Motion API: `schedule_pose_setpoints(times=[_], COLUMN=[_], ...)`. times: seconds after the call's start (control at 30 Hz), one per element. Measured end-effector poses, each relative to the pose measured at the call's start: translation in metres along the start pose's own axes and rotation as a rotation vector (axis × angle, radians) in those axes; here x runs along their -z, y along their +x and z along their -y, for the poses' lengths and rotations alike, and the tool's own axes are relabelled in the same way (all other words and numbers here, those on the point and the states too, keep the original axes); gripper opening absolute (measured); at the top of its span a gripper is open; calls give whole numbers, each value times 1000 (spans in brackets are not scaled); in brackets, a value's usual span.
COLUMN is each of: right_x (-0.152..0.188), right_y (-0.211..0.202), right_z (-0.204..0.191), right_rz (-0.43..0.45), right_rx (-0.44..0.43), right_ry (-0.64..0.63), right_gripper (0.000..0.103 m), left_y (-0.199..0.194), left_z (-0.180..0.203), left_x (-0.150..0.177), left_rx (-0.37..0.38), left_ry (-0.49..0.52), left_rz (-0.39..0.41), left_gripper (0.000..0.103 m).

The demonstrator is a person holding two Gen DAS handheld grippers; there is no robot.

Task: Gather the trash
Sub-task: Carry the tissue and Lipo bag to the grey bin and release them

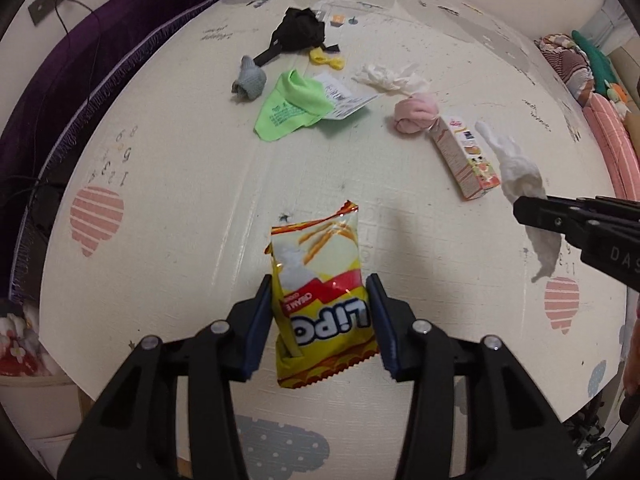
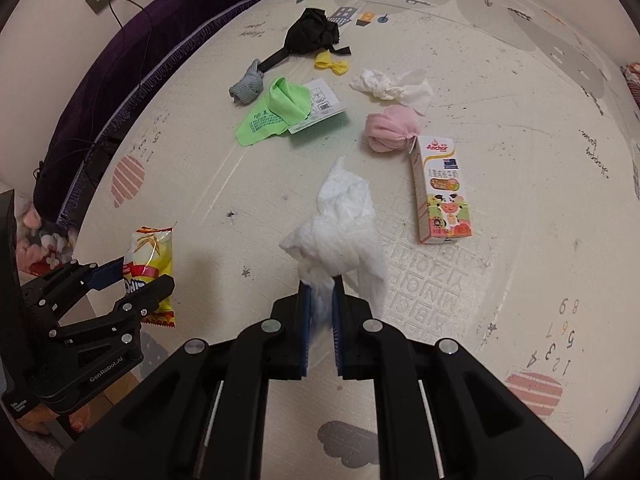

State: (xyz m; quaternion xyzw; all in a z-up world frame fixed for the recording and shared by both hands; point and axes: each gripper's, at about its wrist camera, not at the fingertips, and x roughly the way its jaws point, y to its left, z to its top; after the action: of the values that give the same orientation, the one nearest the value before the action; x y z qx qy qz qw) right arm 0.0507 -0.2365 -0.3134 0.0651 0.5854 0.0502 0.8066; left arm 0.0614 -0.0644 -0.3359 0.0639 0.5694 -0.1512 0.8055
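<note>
The left claw (image 1: 320,312) pinches a yellow snack bag (image 1: 320,288) between its blue-padded fingers, holding it off the play mat (image 1: 192,208). The bag is glossy and wrinkled, with a red band, orange stick pictures on a pale panel and large blue letters seen upside down; its serrated bottom edge hangs below the fingers.

The right claw (image 2: 320,312) is pressed together on a crumpled white tissue (image 2: 340,232), which bunches above the fingertips and trails down one side, lifted clear of the mat.

On the mat lie a small milk carton (image 2: 442,192) with a cartoon cow, flat on its side, a rolled pink sock (image 2: 390,128) just beside its top, another wadded white tissue (image 2: 392,86), a green cloth (image 2: 276,114) overlapping a printed paper card (image 2: 324,110), a grey sock (image 2: 246,88), a yellow bow (image 2: 331,65) and a black garment (image 2: 312,36).
</note>
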Motion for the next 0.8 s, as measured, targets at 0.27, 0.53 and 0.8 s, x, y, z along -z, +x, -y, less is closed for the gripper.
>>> schedule_pose_setpoints(times=[0.27, 0.53, 0.8], right_x=[45, 134, 273], right_y=[-97, -185, -276], right_z=[30, 87, 149], right_rz=[87, 176, 290], right_rx=[39, 143, 277], right_ry=[144, 368, 649], right_gripper=[9, 9, 9], left_y=[-60, -106, -156], left_z=[60, 174, 330], left_x=[-20, -12, 59], left_rx=[49, 165, 325], left_ry=[197, 493, 830], left_rz=[45, 89, 112], left_gripper=[46, 46, 46])
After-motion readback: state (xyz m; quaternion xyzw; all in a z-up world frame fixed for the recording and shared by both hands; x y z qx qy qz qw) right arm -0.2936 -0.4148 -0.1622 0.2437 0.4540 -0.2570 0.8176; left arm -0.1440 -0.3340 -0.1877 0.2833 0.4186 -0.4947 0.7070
